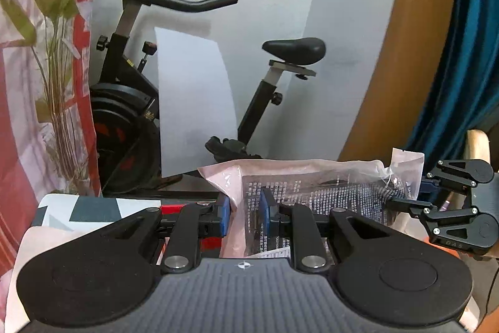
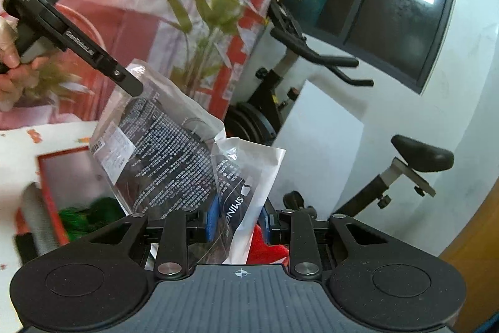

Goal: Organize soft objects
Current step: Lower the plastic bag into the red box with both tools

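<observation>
While both grippers pinch its ends, the plastic packet (image 1: 312,192) seemingly stretches lengthwise between left gripper (image 1: 246,213) and right gripper (image 2: 238,222).

The packet's (image 2: 162,142) small print is illegible; green item (image 2: 90,216) below is blurred.

Exercise bike (image 1: 193,102) is blocking the way ahead, wall close behind. Flowered curtain (image 1: 40,58) is closing the left side; red tray (image 2: 53,177) is lying below, open air remaining above it.
</observation>
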{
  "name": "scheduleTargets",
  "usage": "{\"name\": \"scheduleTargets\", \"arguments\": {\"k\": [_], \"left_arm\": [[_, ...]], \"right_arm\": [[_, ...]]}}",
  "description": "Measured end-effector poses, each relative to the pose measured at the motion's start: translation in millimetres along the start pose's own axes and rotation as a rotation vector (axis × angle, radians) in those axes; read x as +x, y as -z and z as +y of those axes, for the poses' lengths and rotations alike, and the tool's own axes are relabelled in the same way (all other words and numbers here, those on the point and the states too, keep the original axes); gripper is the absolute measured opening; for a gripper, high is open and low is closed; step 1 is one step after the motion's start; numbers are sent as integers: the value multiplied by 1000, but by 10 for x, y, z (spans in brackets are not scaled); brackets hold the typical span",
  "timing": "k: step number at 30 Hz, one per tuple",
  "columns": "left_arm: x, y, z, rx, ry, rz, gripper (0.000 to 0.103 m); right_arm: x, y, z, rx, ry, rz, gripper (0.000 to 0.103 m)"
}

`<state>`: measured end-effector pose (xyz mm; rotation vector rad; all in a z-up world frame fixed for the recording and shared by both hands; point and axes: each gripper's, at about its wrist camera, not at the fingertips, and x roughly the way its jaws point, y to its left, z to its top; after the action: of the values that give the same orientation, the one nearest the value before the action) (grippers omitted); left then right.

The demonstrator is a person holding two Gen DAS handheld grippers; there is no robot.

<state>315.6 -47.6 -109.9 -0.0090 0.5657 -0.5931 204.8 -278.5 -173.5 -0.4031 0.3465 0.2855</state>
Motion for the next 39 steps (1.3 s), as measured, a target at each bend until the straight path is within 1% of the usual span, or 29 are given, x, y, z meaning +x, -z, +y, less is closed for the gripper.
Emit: {"name": "scheduleTargets", "arguments": {"k": [6, 10, 11, 16, 22, 28, 31, 34, 37, 38, 39], "left_arm": [[407, 29, 136, 23, -45, 25, 21], [594, 27, 148, 107, -92, 10, 21], [643, 31, 157, 119, -102, 18, 21], [812, 62, 199, 123, -106, 57, 21], [914, 108, 200, 150, -125, 98, 21], [1072, 161, 197, 187, -144, 171, 21], [1128, 177, 224, 186, -145, 208, 21], [1155, 196, 220, 193, -147, 235, 21], [1156, 206, 238, 190, -152, 244, 22], [1147, 192, 271, 170, -147, 246, 22], [1138, 188, 286, 158, -142, 247, 22]], "right_arm": [[592, 99, -54, -24, 38, 48, 25], [920, 179, 9, -78, 69, 72, 25], [999, 195, 21, -83, 75, 81, 25], [1315, 272, 75, -109, 74, 150, 24], [1439, 323, 84, -110, 40, 197, 23], [1511, 363, 136, -112, 38, 241, 23], [1535, 369, 116, -94, 25, 259, 22], [1589, 402, 120, -79, 3, 301, 21], [1597, 409, 112, -55, -5, 305, 21], [1599, 396, 84, -30, -8, 310, 22], [1595, 388, 63, -10, -11, 315, 27]]}}
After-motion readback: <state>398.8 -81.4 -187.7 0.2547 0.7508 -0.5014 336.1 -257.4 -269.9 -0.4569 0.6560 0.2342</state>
